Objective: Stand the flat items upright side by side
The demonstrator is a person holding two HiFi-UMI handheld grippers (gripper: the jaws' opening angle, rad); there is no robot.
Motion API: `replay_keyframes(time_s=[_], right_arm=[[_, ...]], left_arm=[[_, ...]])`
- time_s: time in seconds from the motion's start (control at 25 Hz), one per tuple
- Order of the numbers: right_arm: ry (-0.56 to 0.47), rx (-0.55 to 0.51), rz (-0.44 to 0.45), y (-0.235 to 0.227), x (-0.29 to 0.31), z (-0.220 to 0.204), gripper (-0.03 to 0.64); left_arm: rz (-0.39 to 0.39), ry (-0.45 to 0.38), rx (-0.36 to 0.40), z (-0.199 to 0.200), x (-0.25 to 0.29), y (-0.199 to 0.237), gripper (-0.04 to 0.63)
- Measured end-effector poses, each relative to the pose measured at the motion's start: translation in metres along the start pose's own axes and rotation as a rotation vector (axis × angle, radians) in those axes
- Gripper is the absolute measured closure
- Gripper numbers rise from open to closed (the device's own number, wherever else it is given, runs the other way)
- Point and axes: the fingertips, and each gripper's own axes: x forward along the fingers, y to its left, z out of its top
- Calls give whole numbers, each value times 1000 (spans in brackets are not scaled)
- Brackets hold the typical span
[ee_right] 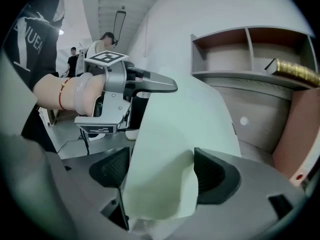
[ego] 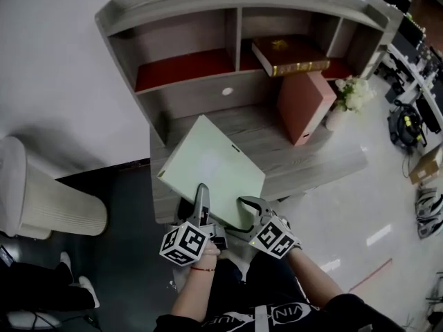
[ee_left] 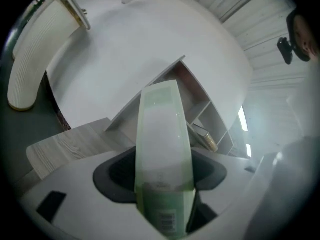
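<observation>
The pale green book (ego: 211, 168) sits between both of my grippers, held by its near edge and slanting away from me over the front of the desk (ego: 311, 161). My left gripper (ego: 202, 200) is clamped on it: in the left gripper view the book (ee_left: 162, 149) runs straight out from between the jaws, narrow edge towards the camera, with a pad pressed on each side of it at the left gripper (ee_left: 162, 175). My right gripper (ego: 250, 209) grips the same edge just beside the left one, and in the right gripper view the book's broad face (ee_right: 175, 149) fills the space between the jaws of the right gripper (ee_right: 162, 171), both pads closed against it. From there I can also see the left gripper (ee_right: 150, 86) reaching over the book's top edge. Ahead of my right gripper, and a little to its right, a pink book (ego: 304, 106) stands on the desk, leaning against the shelf unit (ego: 180, 95). Above it, a brown book (ego: 289, 54) with gilt page edges lies flat in a shelf compartment. Further right, past the pink book, is a bunch of white flowers (ego: 353, 94).
</observation>
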Motion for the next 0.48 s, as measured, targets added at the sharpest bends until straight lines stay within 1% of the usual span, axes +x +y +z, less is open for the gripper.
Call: replay_keyframes(time_s=[0.12,0.24,0.48], right_arm=[[-37,45,-32,-25,-14,2,216],[-51,68,-72,-53,-25,2,254],[-83,124,-91,-97,-41,-11,264]], left_arm=[[-4,-21,56,0,22,-26,314],[-18,-46,122,-1,47,-54,314],[-48,-47,269,-20,82,-100,313]])
